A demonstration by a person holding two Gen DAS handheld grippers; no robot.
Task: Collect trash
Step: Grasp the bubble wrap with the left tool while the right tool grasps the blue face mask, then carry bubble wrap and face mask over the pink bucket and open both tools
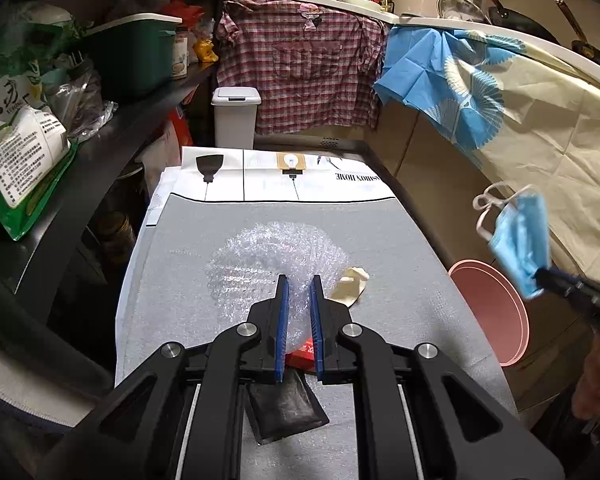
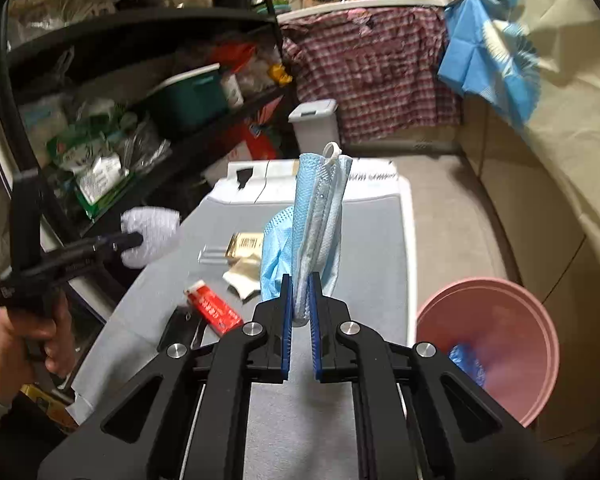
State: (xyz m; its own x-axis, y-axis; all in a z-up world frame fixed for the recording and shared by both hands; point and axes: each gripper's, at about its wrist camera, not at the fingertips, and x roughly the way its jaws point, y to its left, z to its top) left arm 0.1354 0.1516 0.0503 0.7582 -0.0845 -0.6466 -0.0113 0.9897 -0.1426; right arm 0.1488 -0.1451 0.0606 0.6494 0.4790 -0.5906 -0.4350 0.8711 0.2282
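My left gripper (image 1: 299, 280) is shut on a wad of clear bubble wrap (image 1: 260, 256) and holds it above the grey mat (image 1: 400, 248); the right wrist view shows it too (image 2: 152, 236). My right gripper (image 2: 301, 278) is shut on a blue face mask (image 2: 320, 216), held upright over the mat; it also shows in the left wrist view (image 1: 520, 240). A pink basin (image 2: 500, 336) stands on the floor to the right with something blue inside. A red packet (image 2: 212, 308), a cream scrap (image 2: 242, 276), a gold wrapper (image 2: 246, 244) and a dark pouch (image 1: 284, 408) lie on the mat.
A black shelf rack (image 1: 112, 128) full of packages runs along the left. A white lidded bin (image 1: 236, 116) stands beyond the table. A plaid shirt (image 1: 300, 68) and a blue cloth (image 1: 440, 72) hang from the counter edge. Bare floor lies right of the table.
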